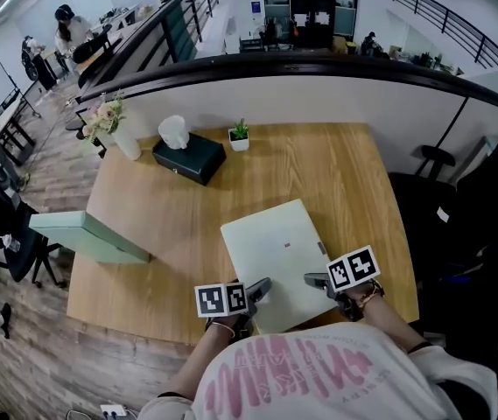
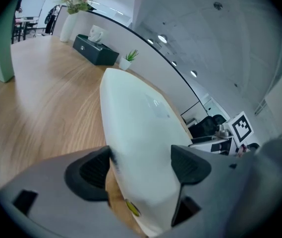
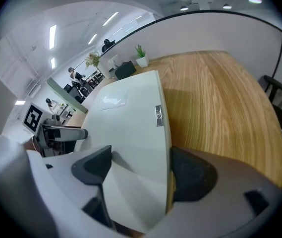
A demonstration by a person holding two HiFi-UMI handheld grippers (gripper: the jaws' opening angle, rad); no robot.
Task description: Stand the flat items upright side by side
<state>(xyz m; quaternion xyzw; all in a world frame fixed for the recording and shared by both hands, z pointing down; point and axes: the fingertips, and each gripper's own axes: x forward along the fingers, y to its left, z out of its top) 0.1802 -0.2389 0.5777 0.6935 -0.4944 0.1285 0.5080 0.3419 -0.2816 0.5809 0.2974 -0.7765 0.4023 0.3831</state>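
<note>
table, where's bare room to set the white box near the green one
Bare wood lies between the green box and the white box, and over the table's right half. Crowded far left: vase, tissue box, plant.

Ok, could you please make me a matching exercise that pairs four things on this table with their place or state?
1 white case
2 green case
3 black tissue box
4 potted plant

A stands upright at the table's left edge
B small white pot, far edge
C held by left hand-held gripper and right hand-held gripper
D white tissue sticking out

Pairs: 1-C, 2-A, 3-D, 4-B
</note>
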